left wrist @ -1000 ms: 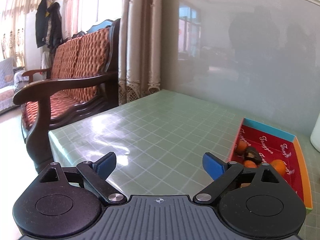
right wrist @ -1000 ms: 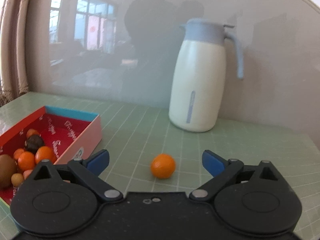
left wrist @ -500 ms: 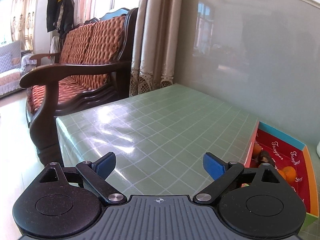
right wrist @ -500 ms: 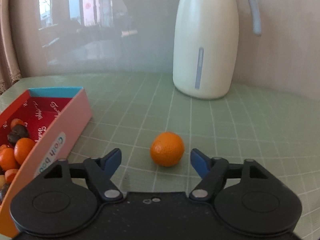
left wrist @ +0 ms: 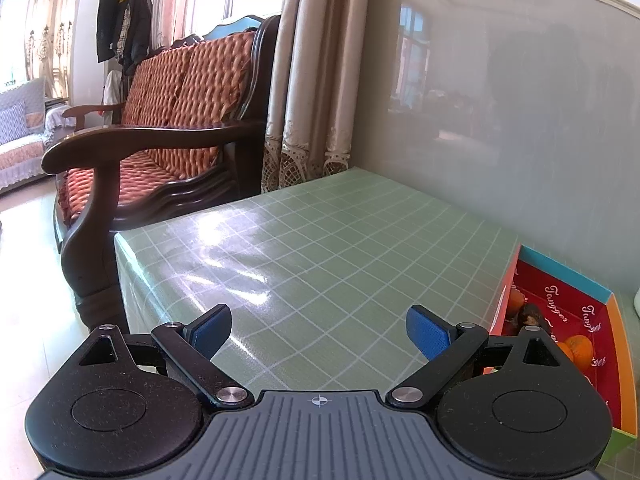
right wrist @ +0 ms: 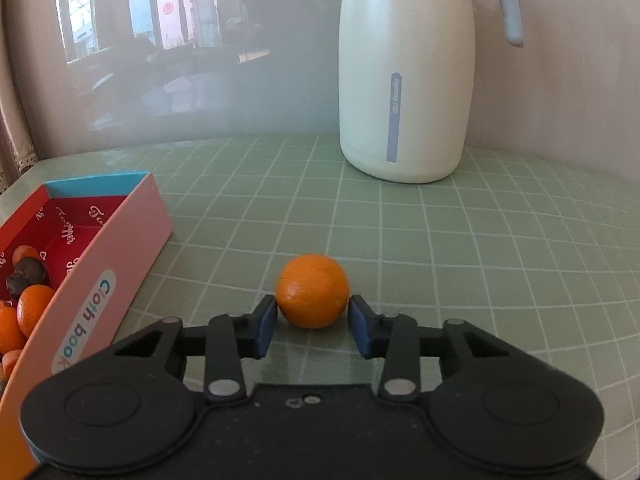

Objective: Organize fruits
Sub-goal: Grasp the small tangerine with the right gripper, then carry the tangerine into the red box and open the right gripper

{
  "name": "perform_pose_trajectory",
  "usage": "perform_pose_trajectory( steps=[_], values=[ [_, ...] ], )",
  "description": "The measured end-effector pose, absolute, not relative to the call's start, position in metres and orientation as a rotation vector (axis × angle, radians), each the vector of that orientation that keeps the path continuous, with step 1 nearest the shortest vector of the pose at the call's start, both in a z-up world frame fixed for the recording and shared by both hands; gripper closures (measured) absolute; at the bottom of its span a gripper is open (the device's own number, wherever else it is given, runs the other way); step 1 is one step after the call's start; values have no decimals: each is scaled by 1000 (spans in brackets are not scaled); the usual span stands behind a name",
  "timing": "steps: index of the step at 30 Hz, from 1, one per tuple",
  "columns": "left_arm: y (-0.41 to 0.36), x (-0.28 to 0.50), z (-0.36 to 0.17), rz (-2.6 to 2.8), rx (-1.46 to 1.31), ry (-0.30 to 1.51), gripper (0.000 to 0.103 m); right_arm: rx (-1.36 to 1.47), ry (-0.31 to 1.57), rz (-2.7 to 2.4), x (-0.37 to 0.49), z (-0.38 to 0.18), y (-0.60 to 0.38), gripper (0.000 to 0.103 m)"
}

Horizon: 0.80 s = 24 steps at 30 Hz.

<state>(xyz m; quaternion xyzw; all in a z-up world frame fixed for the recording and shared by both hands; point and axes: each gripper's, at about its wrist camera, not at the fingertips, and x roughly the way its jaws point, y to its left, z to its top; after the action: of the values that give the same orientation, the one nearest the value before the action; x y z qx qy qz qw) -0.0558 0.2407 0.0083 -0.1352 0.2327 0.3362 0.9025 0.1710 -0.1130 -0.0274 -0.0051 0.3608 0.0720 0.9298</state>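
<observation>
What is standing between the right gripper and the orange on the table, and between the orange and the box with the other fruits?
Nothing visible. The orange sits between the fingers of the right gripper, which are close on both sides. Only bare green tablecloth lies between it and the box. The white jug stands behind, off that path.

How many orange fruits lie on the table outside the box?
1. The round orange fruit sits on the green checked tablecloth between the right gripper's fingers, right of the pink-sided cardboard box. The gripper bodies hide some table, so more may exist.
</observation>
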Motion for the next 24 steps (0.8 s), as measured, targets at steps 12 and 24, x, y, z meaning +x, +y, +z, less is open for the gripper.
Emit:
perform_pose_trajectory(
  steps=[12,24],
  values=[
    [241,-55,9,698,-280,491,9,3,674,215,156,-10,-106,67],
    [232,-49,8,679,-260,519,9,-47,560,362,123,20,-71,78]
  ],
)
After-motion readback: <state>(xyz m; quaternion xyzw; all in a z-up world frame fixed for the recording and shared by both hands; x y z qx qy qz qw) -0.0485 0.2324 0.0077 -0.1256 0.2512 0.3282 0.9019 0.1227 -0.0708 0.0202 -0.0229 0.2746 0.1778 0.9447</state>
